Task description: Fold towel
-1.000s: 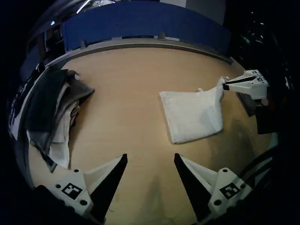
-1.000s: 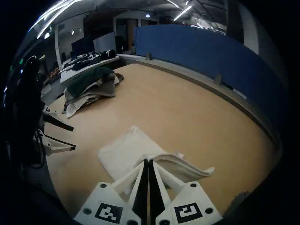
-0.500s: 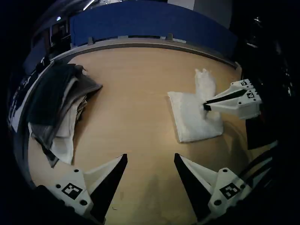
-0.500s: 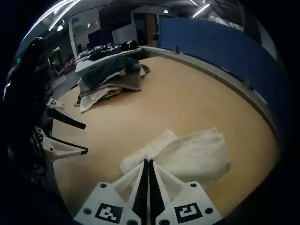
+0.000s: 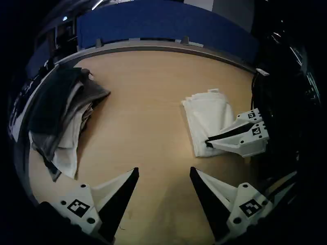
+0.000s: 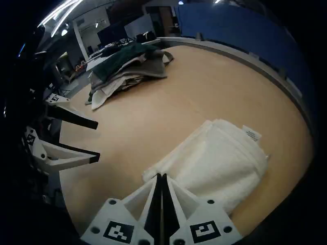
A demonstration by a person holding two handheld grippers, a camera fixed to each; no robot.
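Pile of cloths point(image 5: 61, 110), just one, dark and pale, sits far left on the table point(image 5: 151, 81). Left gripper point(image 5: 164, 169) hangs with fingers spread wide, well apart from the one white towel point(image 5: 208, 116), folded over at the right. Right gripper point(image 6: 160, 176) is pinched on its near edge.

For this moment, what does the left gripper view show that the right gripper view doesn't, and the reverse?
Left gripper view: the right gripper seen from the side, closed on the near edge of the white towel, and the towel's whole folded outline.

Right gripper view: the left gripper seen from the side, fingers apart, off the towel near the edge of the wooden table, with another desk behind.

Shared: the table, the towel, the pile of grey and dark towels and the blue partition.
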